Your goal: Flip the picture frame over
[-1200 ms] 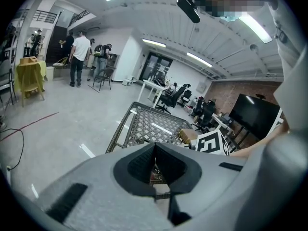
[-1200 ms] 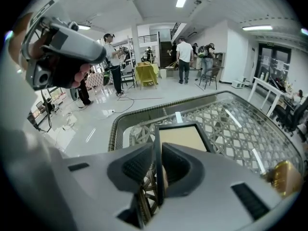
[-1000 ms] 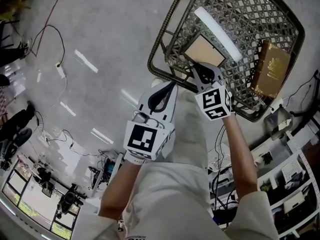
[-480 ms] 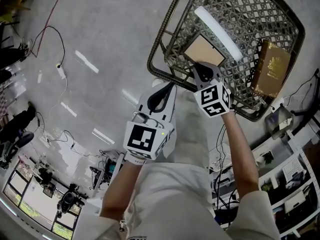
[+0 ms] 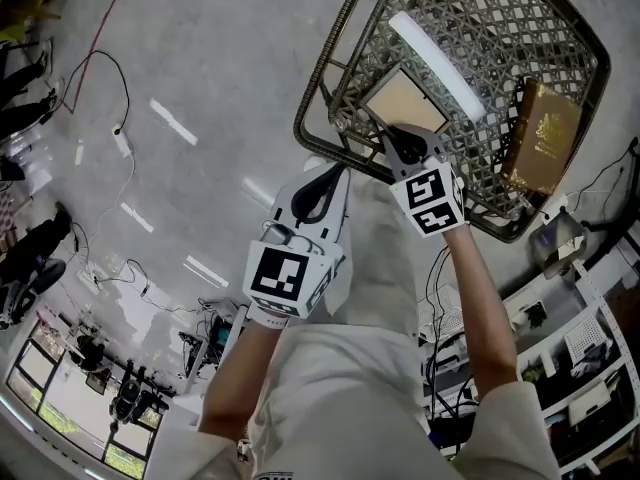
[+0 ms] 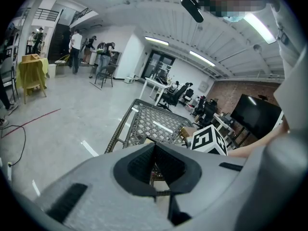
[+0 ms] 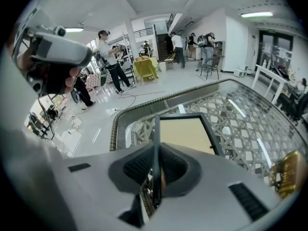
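Note:
The picture frame (image 5: 408,98), black-edged with its tan backing up, lies tilted inside the wire-mesh basket (image 5: 330,68). My right gripper (image 5: 398,136) is shut on the frame's near edge. In the right gripper view the thin black edge of the frame (image 7: 185,134) runs straight between the closed jaws of the right gripper (image 7: 155,170). My left gripper (image 5: 338,175) hangs just outside the basket's near rim. It is shut with nothing in it, and in its own view the left gripper (image 6: 155,148) points at the basket (image 6: 159,124).
A gold-brown book (image 5: 543,138) leans at the basket's right side. The basket stands on a glossy grey floor (image 5: 200,88) with a red cable (image 5: 95,63). Shelves with clutter (image 5: 575,358) are at the lower right. People stand far off in the hall (image 7: 108,57).
Hardly anything differs. The left gripper has drifted slightly, and the right gripper stays clamped on the frame's edge in the same place.

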The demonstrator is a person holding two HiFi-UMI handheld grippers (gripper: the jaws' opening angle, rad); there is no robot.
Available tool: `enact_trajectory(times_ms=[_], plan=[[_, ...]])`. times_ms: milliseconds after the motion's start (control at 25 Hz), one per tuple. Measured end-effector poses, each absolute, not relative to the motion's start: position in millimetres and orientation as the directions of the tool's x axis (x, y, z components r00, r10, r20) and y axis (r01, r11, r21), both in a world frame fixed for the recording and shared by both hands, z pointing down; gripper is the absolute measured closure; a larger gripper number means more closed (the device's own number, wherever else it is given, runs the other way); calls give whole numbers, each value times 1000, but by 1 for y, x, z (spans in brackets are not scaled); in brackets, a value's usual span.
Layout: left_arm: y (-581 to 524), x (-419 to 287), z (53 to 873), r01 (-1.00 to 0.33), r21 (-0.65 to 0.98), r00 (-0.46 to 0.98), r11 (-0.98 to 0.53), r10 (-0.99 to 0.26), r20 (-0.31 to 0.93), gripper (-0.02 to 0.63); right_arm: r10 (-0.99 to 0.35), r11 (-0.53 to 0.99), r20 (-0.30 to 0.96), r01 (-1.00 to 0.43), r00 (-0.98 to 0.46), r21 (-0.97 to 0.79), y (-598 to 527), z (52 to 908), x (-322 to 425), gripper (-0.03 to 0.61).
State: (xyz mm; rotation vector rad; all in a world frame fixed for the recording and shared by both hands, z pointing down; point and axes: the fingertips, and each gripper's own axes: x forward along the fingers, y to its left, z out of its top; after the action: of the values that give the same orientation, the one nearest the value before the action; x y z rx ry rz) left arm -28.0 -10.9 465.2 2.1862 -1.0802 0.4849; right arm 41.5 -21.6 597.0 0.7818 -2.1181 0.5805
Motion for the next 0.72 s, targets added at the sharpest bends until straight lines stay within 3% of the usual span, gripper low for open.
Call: enact_trajectory(times_ms=[720], plan=[[-15,-36,464,-806,386,591,-450,-569,571,589,-299,529,690,-716,-660,-456,-27,565,35,525]])
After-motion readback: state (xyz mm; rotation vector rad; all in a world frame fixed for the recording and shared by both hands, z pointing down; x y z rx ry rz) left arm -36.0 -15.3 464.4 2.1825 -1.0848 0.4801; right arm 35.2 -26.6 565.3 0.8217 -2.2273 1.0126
